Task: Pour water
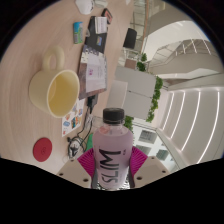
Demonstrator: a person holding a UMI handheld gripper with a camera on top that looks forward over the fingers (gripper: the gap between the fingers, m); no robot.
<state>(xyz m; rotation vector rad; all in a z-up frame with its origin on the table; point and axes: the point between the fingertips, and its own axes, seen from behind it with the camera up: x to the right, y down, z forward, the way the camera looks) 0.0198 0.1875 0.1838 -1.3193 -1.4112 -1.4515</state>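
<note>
My gripper (pixel 111 163) is shut on a clear plastic bottle (pixel 112 150) with a black cap (pixel 114 116) and black lettering down its side. The magenta pads (pixel 133 160) press on both sides of the bottle, which stands upright between the fingers. Beyond the bottle and to the left, a pale yellow cup (pixel 59 92) with a handle rests on the light table (pixel 30 50). The cup's inside looks yellowish; I cannot tell how much liquid it holds.
A red round lid or coaster (pixel 42 149) lies to the left of the fingers. Papers, a dark device (pixel 100 28) and a small blue-grey block (pixel 78 32) lie farther along the table. A green plant (pixel 156 97) and white railings lie off the table's right edge.
</note>
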